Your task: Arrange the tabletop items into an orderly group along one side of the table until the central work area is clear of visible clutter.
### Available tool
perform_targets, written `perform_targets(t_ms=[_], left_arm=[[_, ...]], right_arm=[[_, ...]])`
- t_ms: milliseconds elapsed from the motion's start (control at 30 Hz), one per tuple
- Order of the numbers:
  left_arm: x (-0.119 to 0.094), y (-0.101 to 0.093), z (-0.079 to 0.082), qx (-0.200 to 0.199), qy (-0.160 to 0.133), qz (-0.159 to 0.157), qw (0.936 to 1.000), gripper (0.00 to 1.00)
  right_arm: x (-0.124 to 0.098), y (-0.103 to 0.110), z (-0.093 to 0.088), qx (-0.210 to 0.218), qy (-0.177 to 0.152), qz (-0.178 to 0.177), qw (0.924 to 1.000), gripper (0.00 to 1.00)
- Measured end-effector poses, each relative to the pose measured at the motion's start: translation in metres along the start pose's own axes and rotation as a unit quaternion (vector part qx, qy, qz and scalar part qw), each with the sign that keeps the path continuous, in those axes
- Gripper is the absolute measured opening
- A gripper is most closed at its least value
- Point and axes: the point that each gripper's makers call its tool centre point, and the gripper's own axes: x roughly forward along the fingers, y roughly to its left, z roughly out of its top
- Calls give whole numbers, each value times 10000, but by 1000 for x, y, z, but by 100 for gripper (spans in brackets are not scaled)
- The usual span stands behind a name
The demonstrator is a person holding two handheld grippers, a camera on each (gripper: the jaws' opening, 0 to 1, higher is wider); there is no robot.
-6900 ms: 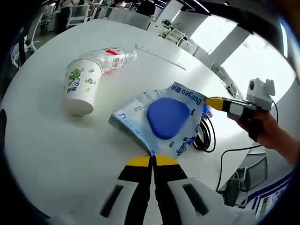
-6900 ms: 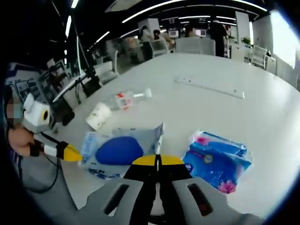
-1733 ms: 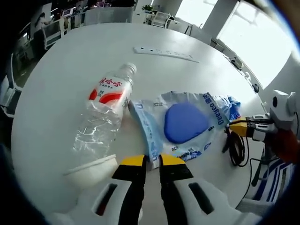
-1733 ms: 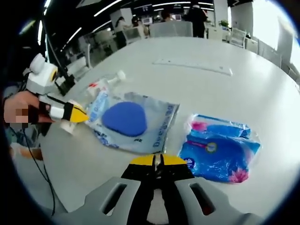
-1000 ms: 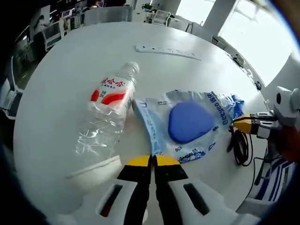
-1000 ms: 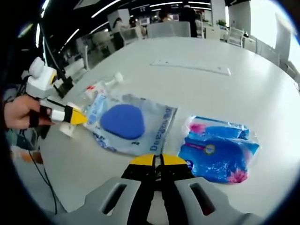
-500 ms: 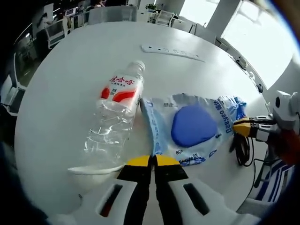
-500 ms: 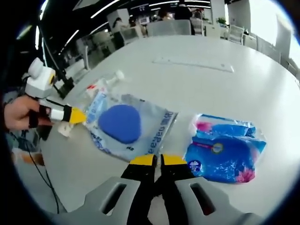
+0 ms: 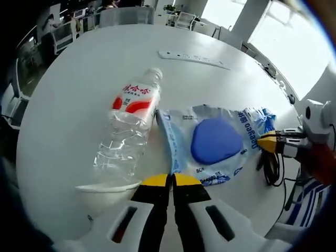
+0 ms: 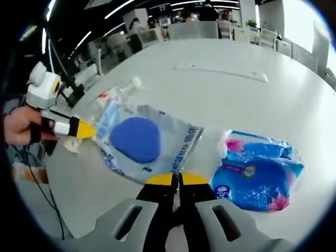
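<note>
Both grippers are on the same thing: a flat plastic pouch (image 9: 210, 144) with a blue pad sealed inside, lying near the edge of the round white desk (image 9: 68, 89). The left gripper (image 9: 170, 181) looks clenched on the pouch's near edge, its yellow tips pressed together with the film running in between. The right gripper (image 10: 177, 180) also has its tips closed, at the opposite edge of the pouch (image 10: 139, 142), and seems to pinch the film there, though I can't be fully sure the edge is between the tips and not just under them.

The pouch looks light and floppy, with slick crinkly film; I'd expect it to sag or slide out if held by one corner, so a hold on the sealed border on two sides, as here, seems the sensible way, not on the soft blue bulge.

An empty clear bottle (image 9: 128, 128) with a red label lies on its side just beside the pouch; it looks thin, light and likely to roll, best taken across the body. A white paper cup (image 9: 107, 191) lies tipped over close to the left gripper, easy to crush. A blue pack of tissues (image 10: 257, 170) sits just beside the pouch, soft and squashy, with enough bulk to hold around the middle
</note>
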Motion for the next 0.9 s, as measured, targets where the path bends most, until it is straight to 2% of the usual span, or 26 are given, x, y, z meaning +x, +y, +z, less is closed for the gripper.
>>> perform_targets(t_ms=[233,500,667,900], left_arm=[[3,-4,2,-38,-21,-31,10000,0],[2,-7,1,24,3,-77,10000,1],[0,-8,1,41,-6,-133,9999,5],[-12,-22,-1,231,-12,-246,9994,12]], right_arm=[[0,-6,6,3,-38,-58,10000,1],[-3,-12,4,-30,-60,-148,9999,3],[-7,-10,2,-90,-70,-158,9998,5],[-15,-7,3,-96,-126,-156,9998,6]])
